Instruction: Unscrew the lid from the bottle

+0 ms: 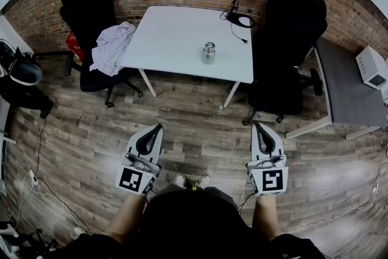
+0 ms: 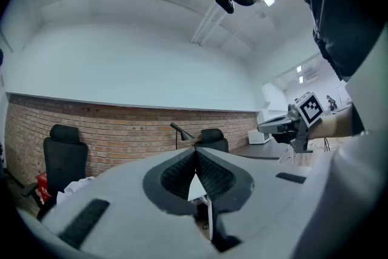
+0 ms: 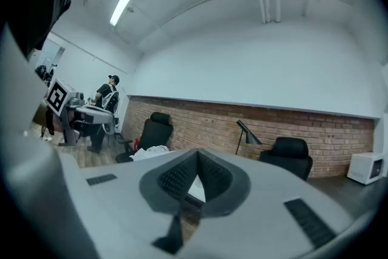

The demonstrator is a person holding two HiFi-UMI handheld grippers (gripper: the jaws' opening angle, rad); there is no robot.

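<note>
The job had not started: the bottle [image 1: 208, 54], lid [image 1: 209, 45] on, stood far off on the white surface [image 1: 173, 33], so the left gripper [image 1: 159, 128] and right gripper [image 1: 257, 125], fingers [image 1: 147, 141] closed on nothing, needed to go there first.

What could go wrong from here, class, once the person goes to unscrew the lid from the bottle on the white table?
1. The left tongs and right tongs are both shut and empty; reaching in like that could topple the bottle.
2. The bottle stands loose on the table, so twisting the lid without a firm hold on its body might only spin it.
</note>
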